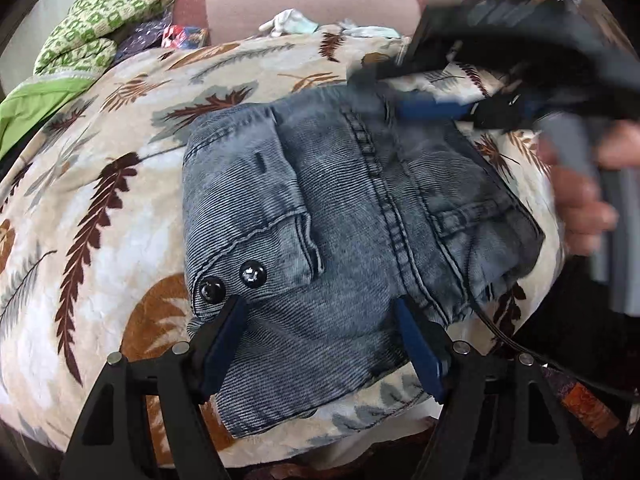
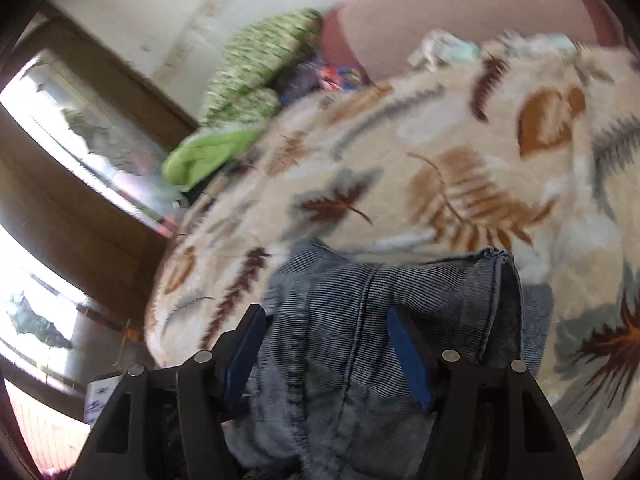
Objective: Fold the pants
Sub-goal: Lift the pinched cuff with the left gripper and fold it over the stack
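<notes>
The pants (image 1: 340, 208) are washed blue denim, folded into a compact bundle on a leaf-patterned blanket (image 1: 100, 208). Two black snap buttons (image 1: 230, 282) show at the near left corner. My left gripper (image 1: 320, 320) is open, its blue pads just over the near edge of the bundle. My right gripper (image 1: 440, 108) is blurred at the far right of the bundle in the left wrist view. In the right wrist view it (image 2: 324, 328) is open, with the pants (image 2: 360, 320) between its pads.
A green patterned pillow (image 1: 108, 12) and green cloth (image 1: 36, 100) lie at the far left of the bed. A pink headboard (image 1: 304, 4) and small white cloths (image 1: 288, 22) are at the back. A window (image 2: 80, 120) is left of the bed.
</notes>
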`<state>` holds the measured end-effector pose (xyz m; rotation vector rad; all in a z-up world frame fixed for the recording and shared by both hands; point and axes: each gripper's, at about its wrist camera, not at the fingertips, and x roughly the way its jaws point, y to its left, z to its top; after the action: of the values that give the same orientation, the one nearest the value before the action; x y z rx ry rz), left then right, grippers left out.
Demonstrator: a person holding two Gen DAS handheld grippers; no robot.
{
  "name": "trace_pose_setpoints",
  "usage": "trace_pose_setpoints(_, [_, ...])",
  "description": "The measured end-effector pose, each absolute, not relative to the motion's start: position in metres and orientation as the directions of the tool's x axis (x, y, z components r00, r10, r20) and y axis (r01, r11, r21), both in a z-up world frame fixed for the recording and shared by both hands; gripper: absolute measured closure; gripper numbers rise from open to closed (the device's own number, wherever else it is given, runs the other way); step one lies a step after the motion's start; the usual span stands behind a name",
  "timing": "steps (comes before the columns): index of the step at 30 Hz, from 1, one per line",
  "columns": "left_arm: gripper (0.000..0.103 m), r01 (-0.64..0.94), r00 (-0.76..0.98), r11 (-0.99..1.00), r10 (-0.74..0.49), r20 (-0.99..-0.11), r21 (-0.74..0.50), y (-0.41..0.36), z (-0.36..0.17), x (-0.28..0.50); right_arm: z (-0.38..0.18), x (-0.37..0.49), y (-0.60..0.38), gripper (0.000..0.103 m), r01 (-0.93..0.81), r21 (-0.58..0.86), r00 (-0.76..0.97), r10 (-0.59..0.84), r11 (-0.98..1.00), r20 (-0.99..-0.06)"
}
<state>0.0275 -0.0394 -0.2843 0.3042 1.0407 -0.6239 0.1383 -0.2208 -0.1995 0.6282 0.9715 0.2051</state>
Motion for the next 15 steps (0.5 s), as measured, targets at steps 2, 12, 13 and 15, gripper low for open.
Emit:
trace_pose_setpoints(2, [0.026, 0.626, 0.359, 0.779, -0.337, -0.87, -0.043, -0.042, -0.284, 0.024, -0.23, 0.134, -0.238, 0.043, 0.198, 0.602, 0.537, 0.428, 0.773, -0.727])
trace_pose_setpoints(12, [0.026, 0.582, 0.333, 0.8, -0.399, -0.854, -0.147, -0.015, -0.267, 0.024, -0.23, 0.077, -0.235, 0.069, 0.135, 0.523, 0.614, 0.343, 0.841, -0.711])
trace_pose_setpoints(13, [0.026, 0.573, 0.339, 0.806, -0.399, -0.852, -0.15, -0.011, -0.266, 0.024, -0.229, 0.074, -0.234, 0.068, 0.138, 0.519, 0.618, 0.336, 0.843, -0.71])
trace_pose_setpoints(15, [0.026, 0.55, 0.356, 0.821, -0.399, -0.845, -0.156, -0.002, -0.263, 0.025, -0.227, 0.07, -0.232, 0.069, 0.123, 0.492, 0.621, 0.319, 0.862, -0.715])
